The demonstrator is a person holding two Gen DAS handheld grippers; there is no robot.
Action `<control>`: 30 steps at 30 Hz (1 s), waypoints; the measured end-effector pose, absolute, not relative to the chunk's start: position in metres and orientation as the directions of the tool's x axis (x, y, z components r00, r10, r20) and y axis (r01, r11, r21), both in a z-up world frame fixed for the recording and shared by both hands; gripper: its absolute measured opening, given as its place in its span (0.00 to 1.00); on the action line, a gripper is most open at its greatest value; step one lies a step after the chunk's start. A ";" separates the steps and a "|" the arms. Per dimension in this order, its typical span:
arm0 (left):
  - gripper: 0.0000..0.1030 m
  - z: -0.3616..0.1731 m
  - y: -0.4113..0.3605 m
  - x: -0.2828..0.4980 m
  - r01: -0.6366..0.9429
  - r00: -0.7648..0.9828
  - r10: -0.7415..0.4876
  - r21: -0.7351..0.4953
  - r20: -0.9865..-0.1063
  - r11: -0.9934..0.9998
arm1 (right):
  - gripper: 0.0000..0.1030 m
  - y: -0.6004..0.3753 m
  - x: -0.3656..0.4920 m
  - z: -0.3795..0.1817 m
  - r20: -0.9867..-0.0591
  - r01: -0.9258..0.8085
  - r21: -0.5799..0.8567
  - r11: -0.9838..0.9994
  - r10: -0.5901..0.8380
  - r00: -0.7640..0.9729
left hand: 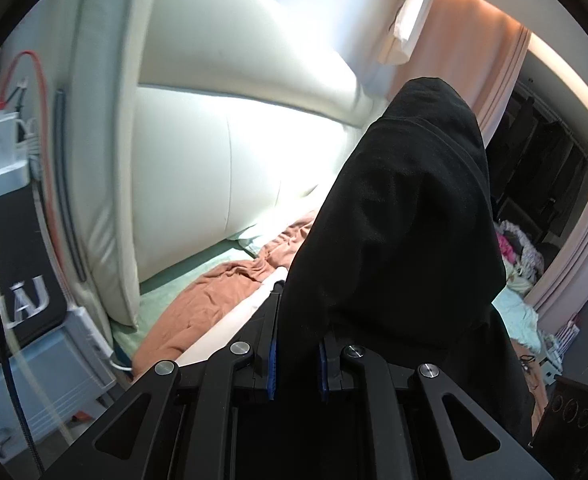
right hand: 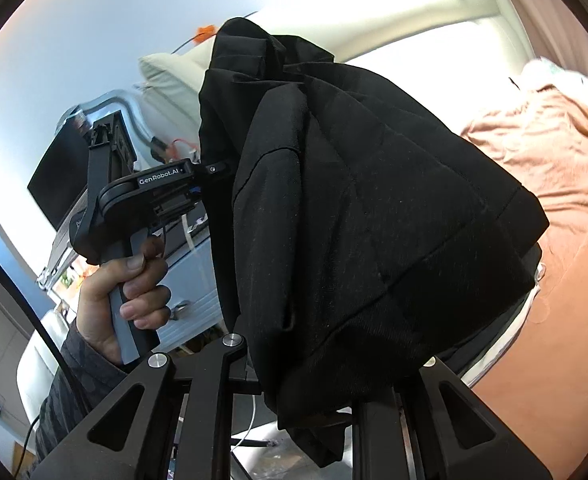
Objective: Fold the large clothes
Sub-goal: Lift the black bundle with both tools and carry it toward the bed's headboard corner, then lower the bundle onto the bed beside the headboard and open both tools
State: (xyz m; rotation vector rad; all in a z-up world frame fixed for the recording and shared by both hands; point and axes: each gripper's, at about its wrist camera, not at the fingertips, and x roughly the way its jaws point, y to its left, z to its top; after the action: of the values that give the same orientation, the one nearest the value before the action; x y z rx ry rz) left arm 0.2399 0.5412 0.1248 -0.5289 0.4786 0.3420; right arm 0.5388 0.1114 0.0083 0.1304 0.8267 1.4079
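My left claw [left hand: 297, 356] is pinching the black garment [left hand: 406, 216]; the cloth runs down between the two blue pads [left hand: 272, 364] and rises in front of me in a tall bunch. In the right view the left hand [right hand: 130, 292] holds the handle of this claw, and its tip goes into the left edge of the cloth. The garment hangs in the air between my two claws, above the bed [left hand: 162, 300], where an orange sheet [left hand: 198, 304] lies crumpled before the pale headboard [left hand: 198, 152]; it is not yet laid flat.

My right claw [right hand: 318, 404] is mostly hidden by the cloth falling over it; I judge it is pressed together on the garment, since the fabric comes out from between its arms, but the pads themselves I cannot see.

To do this step well, I think I should keep both pinches firm, pull the two claws apart until the upper edge is straight, and lower the cloth slowly on the bed so the bottom touches first; the risk is that a layer folds under, because the garment is bunched now.
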 end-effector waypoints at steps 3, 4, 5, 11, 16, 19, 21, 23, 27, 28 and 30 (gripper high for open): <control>0.14 0.113 0.546 0.270 -0.437 0.819 0.184 -0.383 -0.544 0.814 | 0.13 0.102 0.573 0.000 -0.430 -0.796 0.567 0.211 0.900 -0.067; 0.14 0.110 0.548 0.278 -0.441 0.812 0.184 -0.376 -0.554 0.815 | 0.13 0.100 0.584 -0.002 -0.432 -0.792 0.572 0.213 0.899 -0.070; 0.14 0.106 0.550 0.287 -0.445 0.805 0.184 -0.369 -0.563 0.816 | 0.13 0.097 0.595 -0.005 -0.433 -0.787 0.578 0.215 0.898 -0.073; 0.14 0.078 0.566 0.341 -0.458 0.767 0.173 -0.337 -0.618 0.823 | 0.13 0.086 0.661 -0.023 -0.426 -0.751 0.622 0.221 0.900 -0.087; 0.14 0.050 0.574 0.383 -0.465 0.722 0.168 -0.291 -0.671 0.836 | 0.13 0.078 0.713 -0.045 -0.437 -0.728 0.646 0.230 0.893 -0.106; 0.14 0.031 0.579 0.407 -0.467 0.700 0.161 -0.275 -0.696 0.840 | 0.13 0.074 0.741 -0.062 -0.435 -0.704 0.671 0.233 0.893 -0.120; 0.14 0.018 0.581 0.424 -0.467 0.682 0.158 -0.259 -0.714 0.846 | 0.14 0.068 0.761 -0.077 -0.435 -0.682 0.691 0.239 0.891 -0.129; 0.14 0.005 0.580 0.437 -0.466 0.655 0.156 -0.233 -0.739 0.854 | 0.17 0.065 0.772 -0.091 -0.446 -0.664 0.704 0.252 0.884 -0.137; 0.32 -0.027 0.583 0.460 -0.499 0.558 0.183 -0.151 -0.809 0.853 | 0.45 0.060 0.797 -0.129 -0.573 -0.605 0.685 0.405 0.812 -0.105; 0.38 -0.032 0.585 0.459 -0.525 0.537 0.209 -0.129 -0.817 0.842 | 0.56 0.052 0.806 -0.139 -0.600 -0.582 0.682 0.443 0.794 -0.099; 0.45 -0.035 0.590 0.451 -0.545 0.529 0.216 -0.132 -0.821 0.828 | 0.60 0.034 0.819 -0.150 -0.611 -0.550 0.682 0.481 0.789 -0.068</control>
State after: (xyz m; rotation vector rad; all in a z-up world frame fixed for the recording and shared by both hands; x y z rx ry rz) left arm 0.4511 0.5897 -0.0353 -0.4003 0.9075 0.4691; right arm 0.8186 0.0338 -0.1498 0.2506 1.2053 1.1188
